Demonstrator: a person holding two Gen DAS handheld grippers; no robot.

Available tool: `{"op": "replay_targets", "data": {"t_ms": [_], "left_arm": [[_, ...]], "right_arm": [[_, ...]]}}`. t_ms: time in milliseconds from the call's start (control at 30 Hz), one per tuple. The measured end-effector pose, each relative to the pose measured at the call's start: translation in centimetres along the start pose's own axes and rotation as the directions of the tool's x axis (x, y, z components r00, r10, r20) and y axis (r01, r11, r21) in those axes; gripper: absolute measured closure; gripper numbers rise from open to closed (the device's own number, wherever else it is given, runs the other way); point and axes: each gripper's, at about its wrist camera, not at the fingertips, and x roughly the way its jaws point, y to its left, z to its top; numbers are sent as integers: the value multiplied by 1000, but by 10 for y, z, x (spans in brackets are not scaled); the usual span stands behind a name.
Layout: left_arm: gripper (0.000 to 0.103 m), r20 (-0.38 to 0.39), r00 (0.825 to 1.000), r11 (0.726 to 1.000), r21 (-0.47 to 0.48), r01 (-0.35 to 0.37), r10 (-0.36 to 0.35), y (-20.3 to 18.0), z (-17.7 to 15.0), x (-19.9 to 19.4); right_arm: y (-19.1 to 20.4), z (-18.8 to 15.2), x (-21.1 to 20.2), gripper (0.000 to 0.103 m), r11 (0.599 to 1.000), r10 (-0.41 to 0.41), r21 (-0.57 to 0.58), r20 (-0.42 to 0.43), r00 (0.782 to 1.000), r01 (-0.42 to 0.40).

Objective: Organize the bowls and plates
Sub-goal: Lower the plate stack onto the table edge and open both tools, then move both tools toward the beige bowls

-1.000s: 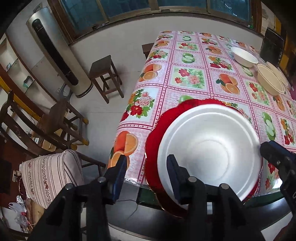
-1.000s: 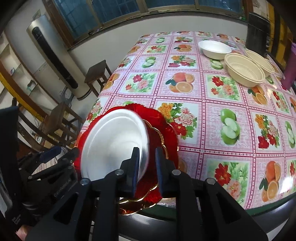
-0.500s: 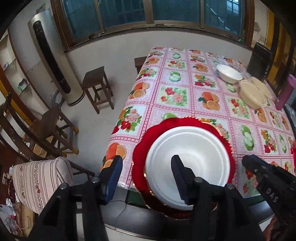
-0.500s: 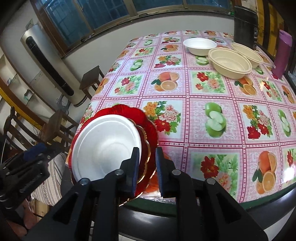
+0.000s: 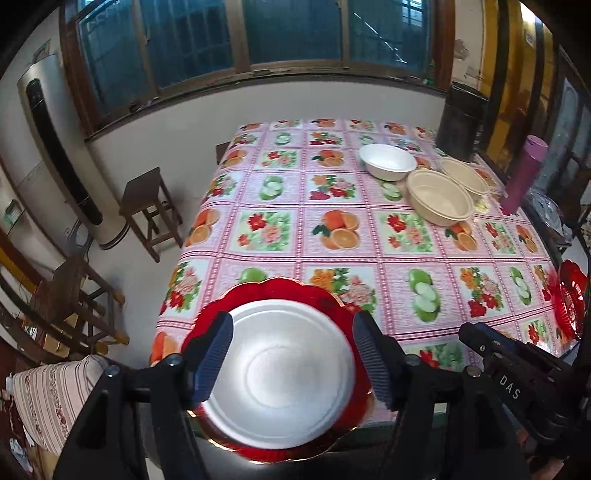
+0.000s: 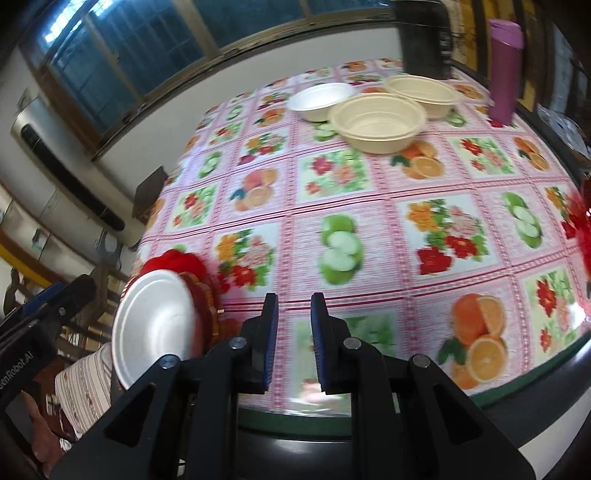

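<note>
The table (image 5: pixel 369 254) carries a glossy pink cloth printed in squares of oranges, apples and flowers; a dark green rim shows along its near edge. Behind it stands a white wall under a row of wood-framed windows (image 5: pixel 291 33). To the left are a tall standing air conditioner (image 5: pixel 55 147), a wooden stool (image 5: pixel 147 206), wooden chairs (image 5: pixel 81 306) and a striped cushion (image 5: pixel 55 398). Count of tableware in view: one white plate (image 5: pixel 277 373), resting on one red scalloped plate (image 5: pixel 332 302) at the near left corner, the pair overhanging the table edge; one white bowl (image 5: pixel 388 161) and two beige bowls (image 5: pixel 439 201), grouped at the far right side, the beige pair touching or overlapping; one further red dish (image 5: pixel 572 299) at the right edge, partly cut off. A purple bottle (image 5: pixel 522 173) and a dark container (image 5: pixel 461 122) stand near the bowls. The left gripper (image 5: pixel 291 354) is opening; its pads stand on either side of the white plate without pressing on it. The right gripper (image 6: pixel 293 332) hangs over the near table edge with its jaws narrowly apart and nothing between them.
</note>
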Motion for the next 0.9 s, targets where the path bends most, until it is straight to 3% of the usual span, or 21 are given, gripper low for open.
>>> {"op": "replay_targets", "data": {"t_ms": [900], "left_arm": [[28, -58, 991, 984, 123, 128, -121, -128, 26, 32]], "right_arm": [[-142, 19, -38, 84, 974, -133, 192, 37, 990, 123]]}}
